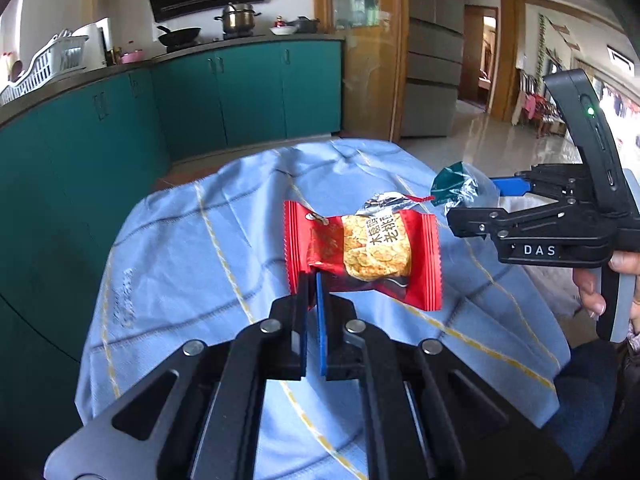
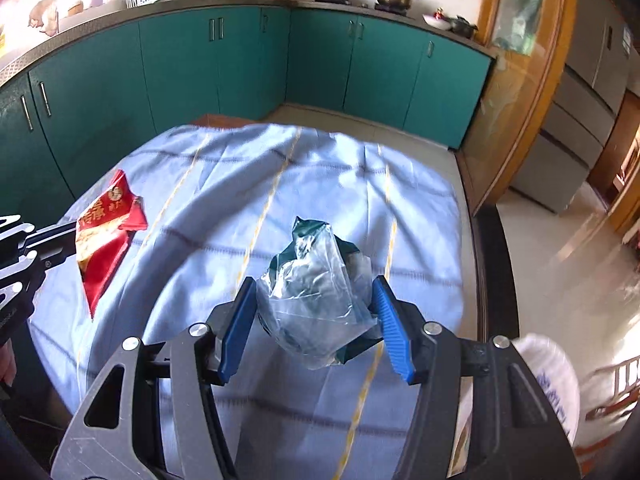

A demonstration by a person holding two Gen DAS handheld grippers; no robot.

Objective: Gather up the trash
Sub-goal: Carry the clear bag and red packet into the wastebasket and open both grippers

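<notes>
My left gripper [image 1: 314, 280] is shut on the lower edge of a red snack wrapper [image 1: 368, 252] and holds it above the blue tablecloth [image 1: 180, 260]. The wrapper also shows at the left of the right wrist view [image 2: 106, 236]. My right gripper [image 2: 314, 284] is open, its blue fingers [image 2: 390, 328] on either side of a crumpled clear and green plastic wrapper [image 2: 316, 292] that lies on the cloth. In the left wrist view the right gripper [image 1: 472, 208] is at the right, with the plastic wrapper [image 1: 460, 188] at its tip.
The cloth-covered table [image 2: 424, 216] stands in a kitchen with teal cabinets [image 2: 180, 64] behind. A white plastic bag [image 2: 552, 384] hangs at the table's right edge. Tiled floor [image 2: 560, 272] lies to the right.
</notes>
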